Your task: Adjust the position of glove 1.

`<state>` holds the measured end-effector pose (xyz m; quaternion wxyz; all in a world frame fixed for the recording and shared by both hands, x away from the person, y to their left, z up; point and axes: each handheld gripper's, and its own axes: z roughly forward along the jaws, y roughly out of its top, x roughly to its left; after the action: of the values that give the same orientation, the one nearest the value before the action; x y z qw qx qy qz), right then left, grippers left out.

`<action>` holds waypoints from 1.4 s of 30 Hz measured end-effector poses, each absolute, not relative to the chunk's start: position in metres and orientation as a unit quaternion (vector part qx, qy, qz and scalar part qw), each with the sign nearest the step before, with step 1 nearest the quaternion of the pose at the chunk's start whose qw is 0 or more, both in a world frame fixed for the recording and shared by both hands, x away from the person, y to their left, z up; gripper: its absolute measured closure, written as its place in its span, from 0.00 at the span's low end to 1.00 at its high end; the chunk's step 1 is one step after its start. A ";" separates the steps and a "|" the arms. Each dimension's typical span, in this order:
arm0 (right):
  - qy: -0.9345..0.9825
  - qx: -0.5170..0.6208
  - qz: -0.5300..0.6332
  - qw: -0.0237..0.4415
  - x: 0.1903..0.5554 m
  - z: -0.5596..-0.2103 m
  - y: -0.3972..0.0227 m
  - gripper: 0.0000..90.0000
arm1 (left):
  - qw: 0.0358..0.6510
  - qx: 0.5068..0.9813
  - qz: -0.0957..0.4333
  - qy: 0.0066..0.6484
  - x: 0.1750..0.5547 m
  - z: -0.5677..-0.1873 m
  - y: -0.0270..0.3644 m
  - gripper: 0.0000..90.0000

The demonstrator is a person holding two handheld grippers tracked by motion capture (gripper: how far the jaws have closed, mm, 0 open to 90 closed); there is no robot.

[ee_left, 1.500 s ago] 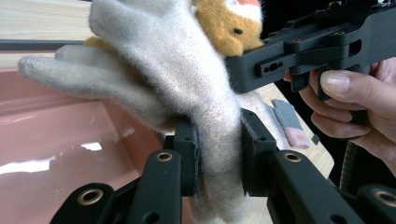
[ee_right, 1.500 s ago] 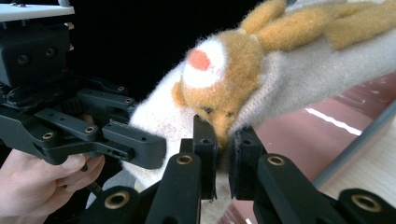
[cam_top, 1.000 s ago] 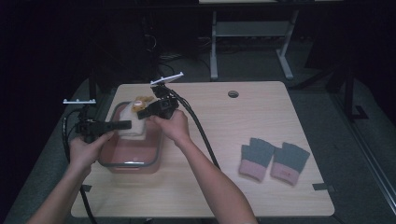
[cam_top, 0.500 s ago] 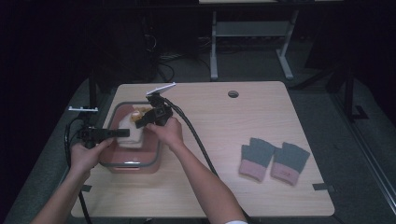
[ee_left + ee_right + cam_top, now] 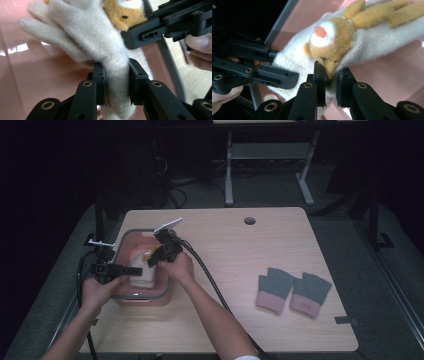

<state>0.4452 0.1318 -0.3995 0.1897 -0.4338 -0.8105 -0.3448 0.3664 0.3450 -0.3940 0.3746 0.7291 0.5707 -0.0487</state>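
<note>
Both hands have dropped since a second ago, lowering the fuzzy cream knit glove with an orange plush bear face (image 5: 141,271) into the pink plastic tub with a grey rim (image 5: 165,292).

Left view: left hand-held gripper (image 5: 117,85) clamped on the glove's cuff.

Right view: right hand-held gripper (image 5: 331,82) pinches fabric by the bear's snout, jaws just easing apart. Forearms angled inward over the tub.

I'd settle it flat before fully letting go.

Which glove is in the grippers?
The cream glove with the orange bear face, over the pink bin; the two grey-and-pink gloves lie untouched on the table.
</note>
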 end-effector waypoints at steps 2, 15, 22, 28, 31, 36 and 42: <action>-0.818 -0.429 -0.339 0.178 0.445 -0.400 0.133 0.87 | 0.364 0.732 -0.045 0.575 0.367 -0.398 0.344 0.79; -0.839 -0.423 -0.314 0.137 0.440 -0.396 0.138 0.77 | 0.305 0.753 -0.008 0.583 0.365 -0.403 0.338 0.78; -0.837 -0.425 -0.318 0.132 0.439 -0.390 0.134 0.72 | 0.306 0.748 -0.018 0.589 0.365 -0.404 0.340 0.71; -0.832 -0.429 -0.329 0.125 0.439 -0.384 0.127 0.71 | 0.304 0.745 -0.011 0.593 0.363 -0.400 0.343 0.63; -0.829 -0.430 -0.335 0.125 0.438 -0.381 0.123 0.71 | 0.310 0.741 -0.004 0.595 0.363 -0.395 0.346 0.61; -0.825 -0.431 -0.344 0.124 0.437 -0.377 0.116 0.70 | 0.307 0.745 0.009 0.592 0.363 -0.388 0.348 0.65; -0.821 -0.431 -0.354 0.125 0.436 -0.372 0.107 0.70 | 0.279 0.754 0.009 0.594 0.365 -0.395 0.343 0.77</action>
<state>0.4356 0.1067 -0.3721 0.1247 -0.4305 -0.8208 -0.3542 0.3653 0.3429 -0.3949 0.2785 0.7543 0.5944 0.0087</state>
